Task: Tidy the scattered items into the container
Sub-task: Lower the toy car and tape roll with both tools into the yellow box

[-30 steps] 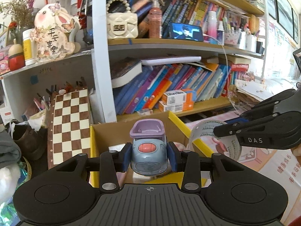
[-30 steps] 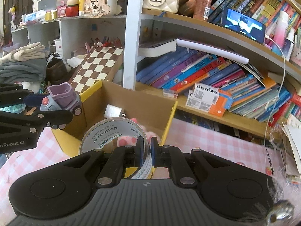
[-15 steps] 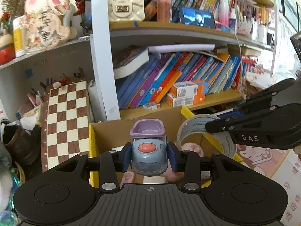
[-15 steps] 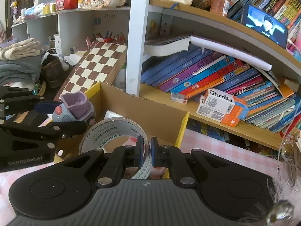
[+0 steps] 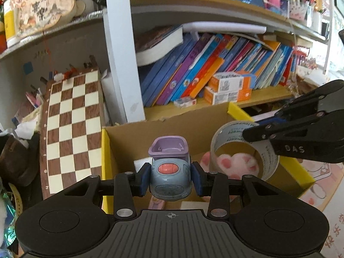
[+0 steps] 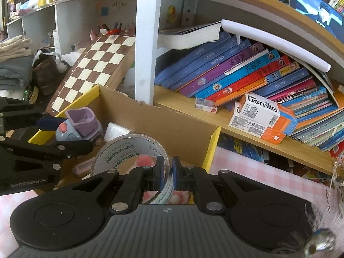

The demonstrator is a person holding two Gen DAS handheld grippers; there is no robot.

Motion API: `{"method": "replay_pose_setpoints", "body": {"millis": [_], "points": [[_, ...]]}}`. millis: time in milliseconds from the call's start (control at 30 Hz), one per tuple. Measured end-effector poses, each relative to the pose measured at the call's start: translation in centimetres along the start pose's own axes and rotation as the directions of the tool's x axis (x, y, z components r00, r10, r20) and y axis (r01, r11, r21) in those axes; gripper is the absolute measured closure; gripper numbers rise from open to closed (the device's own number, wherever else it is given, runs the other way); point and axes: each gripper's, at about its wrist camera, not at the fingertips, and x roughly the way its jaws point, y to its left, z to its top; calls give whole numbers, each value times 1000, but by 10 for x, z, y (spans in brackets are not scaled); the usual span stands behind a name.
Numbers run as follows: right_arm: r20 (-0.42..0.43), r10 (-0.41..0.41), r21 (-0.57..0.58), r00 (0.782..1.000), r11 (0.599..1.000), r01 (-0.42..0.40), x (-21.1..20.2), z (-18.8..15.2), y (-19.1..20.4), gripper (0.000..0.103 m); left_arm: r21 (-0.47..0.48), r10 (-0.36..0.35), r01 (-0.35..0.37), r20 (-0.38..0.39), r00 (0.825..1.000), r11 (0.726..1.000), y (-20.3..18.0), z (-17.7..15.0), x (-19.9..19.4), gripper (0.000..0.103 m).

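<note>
**Both hands loaded over the box**

I have one toy car (image 5: 171,172) clamped between the blue pads of my left hand-held gripper (image 5: 171,177), its purple seat up and the orange button facing me. It hangs over the near left part of the single cardboard box (image 5: 172,126) with yellow-edged flaps.

My right hand-held gripper (image 6: 168,173) is pinched on the wall of one roll of clear tape (image 6: 131,150), one finger inside the ring and one outside. The roll sits above the right half of the box, tilted, just beside the car but apart from it.

Inside the box I count one pink plush paw (image 5: 236,163), seen through the tape ring, one white block (image 6: 116,129) near the back wall, and one small pink bar (image 6: 82,167) on the floor of the box.

The worktop (image 6: 258,172) wears a pink checked cloth. Behind the box stands a shelf (image 6: 247,126) packed with leaning books (image 6: 225,75), two white-and-orange cartons (image 6: 262,116) stacked in front of them. One chessboard (image 5: 71,129) leans to the left of the box, next to a white upright post (image 5: 122,64).
</note>
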Motion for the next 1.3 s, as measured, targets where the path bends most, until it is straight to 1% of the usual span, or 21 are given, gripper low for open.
{"method": "replay_pose_setpoints", "body": {"millis": [200, 367, 600, 800, 967, 1167, 1300], "points": [[-19, 5, 2, 1000, 1000, -5, 10, -2, -3, 95, 6, 0, 0, -27, 1000, 1000, 2, 1, 15, 64], [-14, 2, 12, 1000, 1000, -2, 15, 2, -7, 95, 12, 1, -1, -53, 999, 1000, 3, 1, 27, 64], [0, -6, 20, 1000, 1000, 6, 25, 14, -14, 95, 28, 5, -4, -50, 999, 1000, 5, 4, 33, 64], [-11, 6, -5, 1000, 1000, -6, 39, 24, -15, 95, 47, -11, 15, -87, 996, 999, 6, 6, 42, 64], [-32, 23, -4, 999, 1000, -23, 50, 27, -17, 95, 43, -22, 28, -120, 993, 999, 7, 5, 49, 64], [-45, 37, -14, 998, 999, -37, 59, 29, -15, 95, 48, -16, 23, -142, 990, 999, 5, 4, 53, 64], [-50, 44, -27, 998, 999, -45, 63, 32, -12, 95, 41, -25, 32, -153, 988, 999, 5, 3, 54, 64]]}}
